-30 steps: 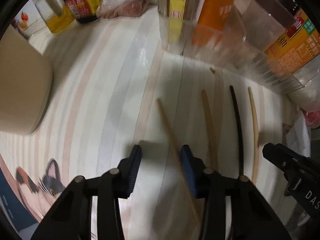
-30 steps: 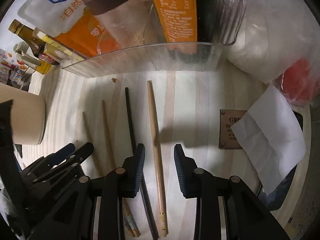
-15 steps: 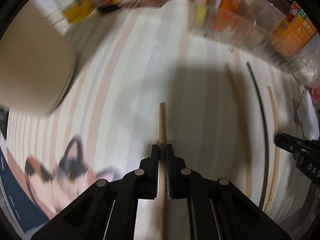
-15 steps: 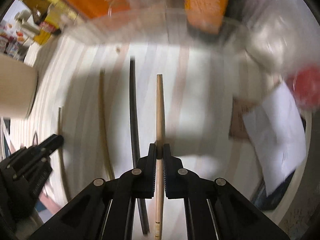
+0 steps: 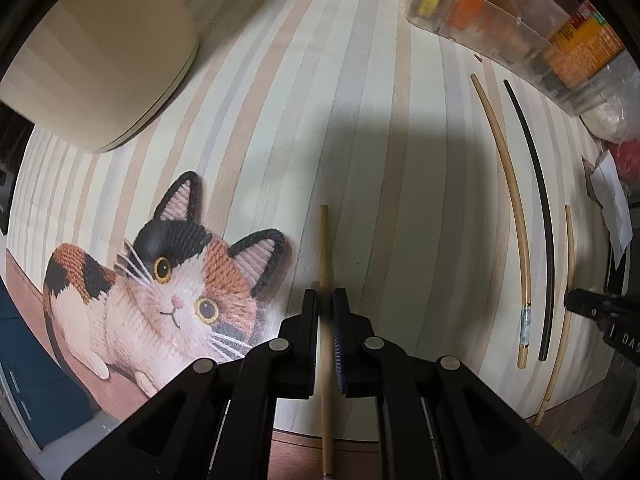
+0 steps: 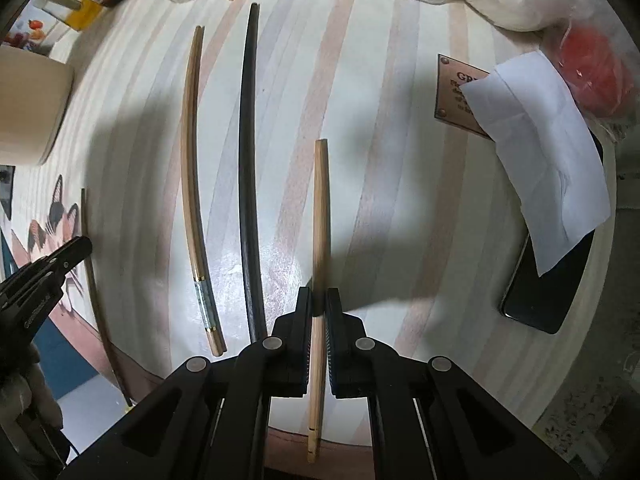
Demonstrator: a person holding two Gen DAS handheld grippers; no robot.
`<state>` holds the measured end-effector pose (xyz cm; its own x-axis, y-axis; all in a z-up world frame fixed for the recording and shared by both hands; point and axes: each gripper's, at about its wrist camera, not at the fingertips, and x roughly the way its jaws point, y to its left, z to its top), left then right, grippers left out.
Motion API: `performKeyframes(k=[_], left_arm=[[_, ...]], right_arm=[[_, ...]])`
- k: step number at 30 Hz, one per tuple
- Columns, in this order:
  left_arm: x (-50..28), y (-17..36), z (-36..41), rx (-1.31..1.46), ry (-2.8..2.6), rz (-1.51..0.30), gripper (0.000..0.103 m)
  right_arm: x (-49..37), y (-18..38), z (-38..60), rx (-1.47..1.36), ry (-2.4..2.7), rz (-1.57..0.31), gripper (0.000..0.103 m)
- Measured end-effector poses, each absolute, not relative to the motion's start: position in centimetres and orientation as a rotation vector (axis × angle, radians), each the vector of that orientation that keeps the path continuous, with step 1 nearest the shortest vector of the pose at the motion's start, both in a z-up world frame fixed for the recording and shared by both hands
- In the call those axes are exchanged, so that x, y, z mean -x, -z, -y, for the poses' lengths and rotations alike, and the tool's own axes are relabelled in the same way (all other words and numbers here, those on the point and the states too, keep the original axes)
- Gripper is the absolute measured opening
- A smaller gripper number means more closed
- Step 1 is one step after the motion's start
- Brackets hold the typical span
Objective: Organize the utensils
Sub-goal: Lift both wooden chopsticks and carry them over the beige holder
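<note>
Two chopsticks are in hand at once — the left gripper (image 5: 326,300) is clamped narrow on a brown chopstick (image 5: 325,248), and the right gripper (image 6: 318,298) is clamped the same way on a pale wooden chopstick (image 6: 320,208). Each stick runs straight ahead along its gripper's fingers, tip pointing forward and the tail passing back between the jaws, so both long axes line up with the grippers rather than crossing them. Both appear lifted clear of the striped bench (image 5: 360,80), judging by the shadows beneath. Two more sticks lie on the bench between the grippers: a tan chopstick with a patterned band (image 6: 192,160) and a black chopstick (image 6: 248,160), roughly parallel, just left of the right gripper and well to the right of the left one. The right gripper is the nearer to both. A beige container (image 5: 100,52) stands ahead and to the left of the left gripper — a likely destination, though that is only a guess.
</note>
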<state>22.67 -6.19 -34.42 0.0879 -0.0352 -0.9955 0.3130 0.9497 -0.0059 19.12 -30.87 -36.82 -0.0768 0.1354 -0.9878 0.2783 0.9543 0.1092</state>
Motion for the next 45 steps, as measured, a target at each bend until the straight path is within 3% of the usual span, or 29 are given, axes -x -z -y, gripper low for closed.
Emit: performKeyframes(k=[21, 27, 45], left_arm=[[-22.4, 34.3, 6.8, -0.291, 0.308, -1.443, 0.006], [-22.2, 34.1, 6.7, -0.279, 0.299, -1.416, 0.004], [-21.3, 19.7, 1.4, -0.061, 0.320, -1.079, 0.004]], right_arm=[[-19.6, 36.9, 30.7, -0.295, 0.141, -1.671, 0.007], [-18.3, 36.1, 30.6, -0.311, 0.144, -1.590, 0.006], [-18.7, 23.4, 24.3, -0.304, -0.039, -1.202, 0.006]])
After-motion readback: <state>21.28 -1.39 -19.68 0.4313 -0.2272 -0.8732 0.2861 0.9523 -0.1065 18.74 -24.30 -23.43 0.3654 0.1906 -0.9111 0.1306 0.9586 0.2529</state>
